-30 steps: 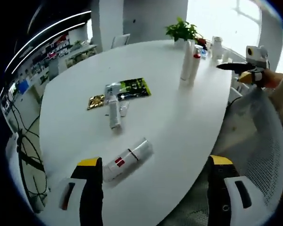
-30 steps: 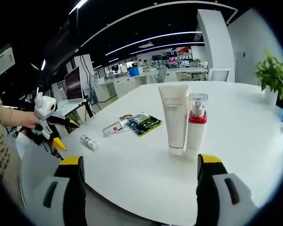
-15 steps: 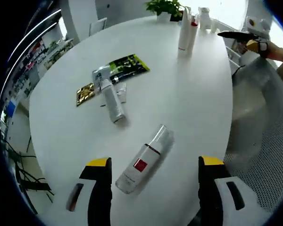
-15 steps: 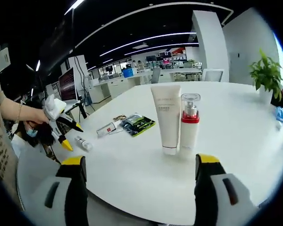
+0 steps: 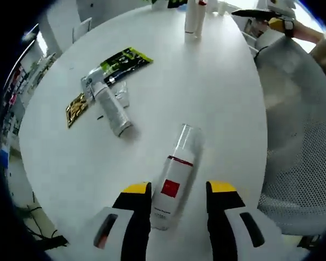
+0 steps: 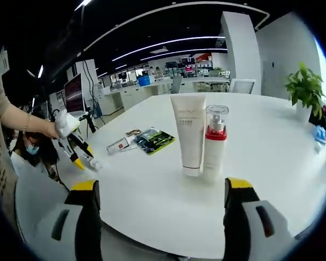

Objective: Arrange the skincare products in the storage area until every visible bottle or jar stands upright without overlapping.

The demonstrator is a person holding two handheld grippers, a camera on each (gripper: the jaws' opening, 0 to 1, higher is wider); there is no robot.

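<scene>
On the white bench (image 5: 217,98), in the left gripper view, a bottle with a red label (image 5: 173,179) lies on its side. Its base end sits between the jaws of the left tool (image 5: 179,190), which stand narrow around it; whether they touch it cannot be told. At 10 o'clock from it lies a grey tube (image 5: 110,107), with a green sachet (image 5: 122,58) and a gold sachet (image 5: 76,107) near. A mesh chair (image 5: 299,163) stands at 3 o'clock. In the right gripper view, the right tool (image 6: 158,200) is wide and holds nothing. At 12 o'clock from it stand a white tube (image 6: 188,133) and a pump bottle (image 6: 214,142), just beside each other. A potted plant (image 6: 305,89) stands at 2 o'clock.
</scene>
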